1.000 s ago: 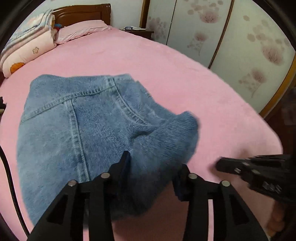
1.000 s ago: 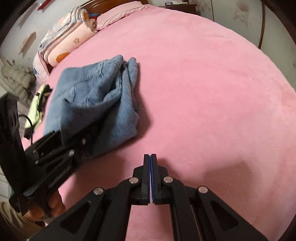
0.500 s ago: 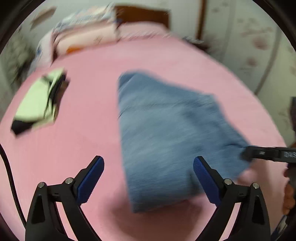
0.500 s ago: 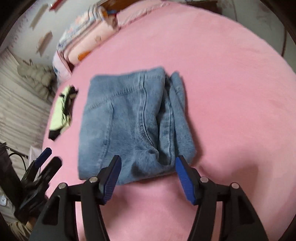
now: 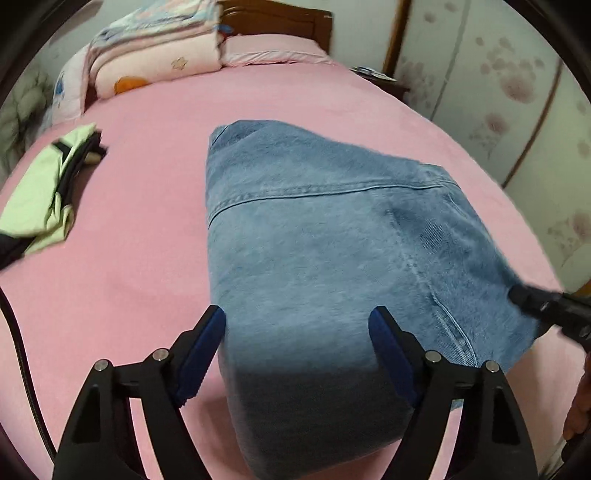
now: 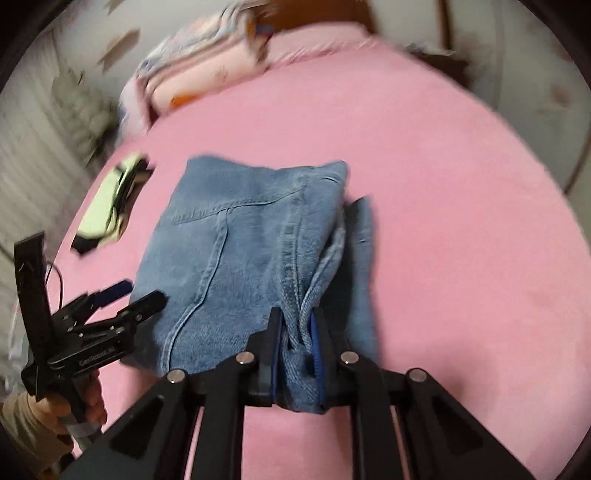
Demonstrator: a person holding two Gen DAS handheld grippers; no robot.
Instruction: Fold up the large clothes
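Observation:
A folded blue denim garment [image 5: 325, 251] lies on the pink bed [image 5: 147, 266]. My left gripper [image 5: 297, 332] is open, its fingers astride the garment's near left corner, not gripping. In the right wrist view the denim garment [image 6: 240, 258] lies folded with its layered edge on the right. My right gripper [image 6: 295, 328] is shut on the bunched near edge of the denim. The left gripper [image 6: 129, 299] shows open at the garment's left corner in that view. The right gripper's tip [image 5: 543, 306] shows at the garment's right edge.
A folded light-green and black garment [image 5: 48, 195] lies on the bed to the left. Stacked quilts [image 5: 155, 62] and a pillow sit by the wooden headboard [image 5: 280, 18]. A floral wardrobe [image 5: 498, 92] stands to the right, past the bed edge.
My left gripper let go of the denim, opened wide and now straddles the near corner. My right gripper opened, moved in and closed on the garment's near edge.

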